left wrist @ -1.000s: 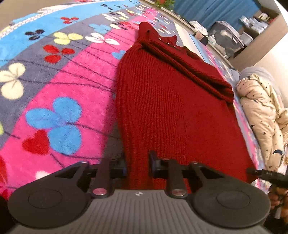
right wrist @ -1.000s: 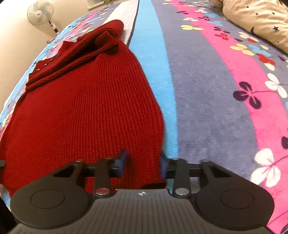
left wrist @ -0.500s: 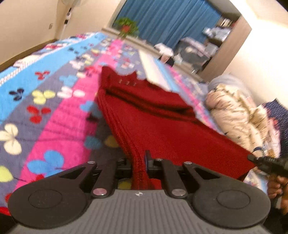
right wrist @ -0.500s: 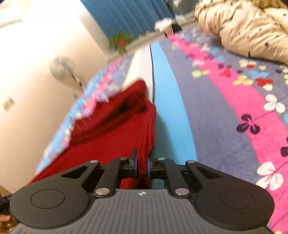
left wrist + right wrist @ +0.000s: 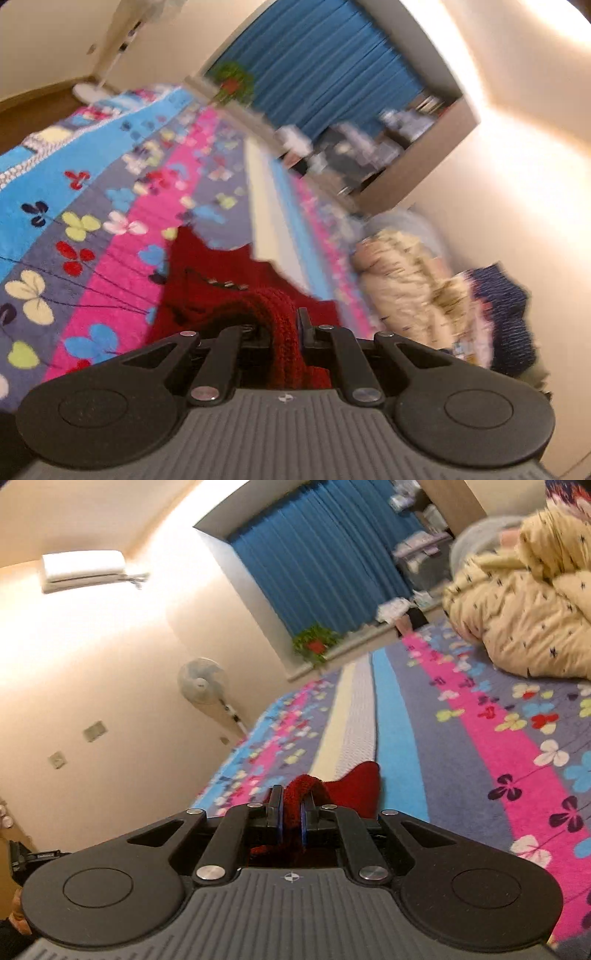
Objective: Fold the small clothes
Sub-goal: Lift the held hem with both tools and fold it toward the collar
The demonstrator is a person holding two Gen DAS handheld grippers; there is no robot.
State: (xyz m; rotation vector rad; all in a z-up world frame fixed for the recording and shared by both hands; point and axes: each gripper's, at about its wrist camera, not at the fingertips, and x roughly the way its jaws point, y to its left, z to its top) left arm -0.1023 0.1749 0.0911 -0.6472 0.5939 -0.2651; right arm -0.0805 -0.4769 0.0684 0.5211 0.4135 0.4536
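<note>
The left gripper (image 5: 282, 328) fingers are pinching a bunched edge of the red knit sweater (image 5: 207, 280); the right gripper (image 5: 291, 812) fingers are clamping it nearly closed above the bed (image 5: 461, 760).

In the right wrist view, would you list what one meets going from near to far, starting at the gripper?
Right gripper shut on the red sweater → flowered blanket → potted plant on the sill → blue curtain.
</note>
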